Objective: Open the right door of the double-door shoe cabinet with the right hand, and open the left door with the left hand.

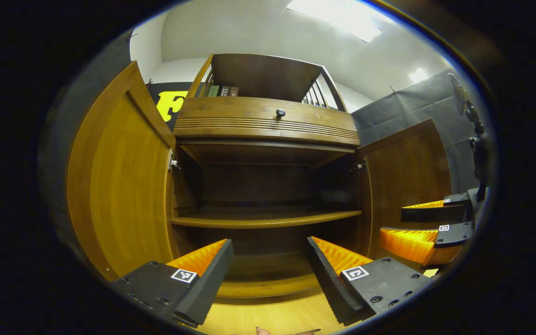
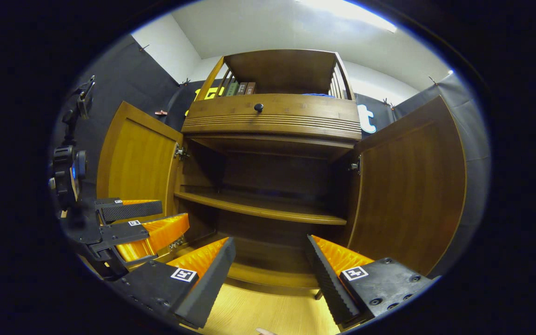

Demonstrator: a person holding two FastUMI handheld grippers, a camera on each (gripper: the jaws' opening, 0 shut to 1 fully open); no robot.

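Both doors of the shoe cabinet [image 1: 268,186], the left door [image 1: 123,186] and the right door [image 2: 407,186], stood swung wide, while the left gripper [image 1: 268,265] and right gripper [image 2: 270,265] hovered before it, jaws spread and empty.

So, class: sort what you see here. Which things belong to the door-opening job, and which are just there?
Job:
left door, swung open
right door, swung open
left gripper, open
right gripper, open

Just there:
drawer knob
books on the top shelf
inner shelf
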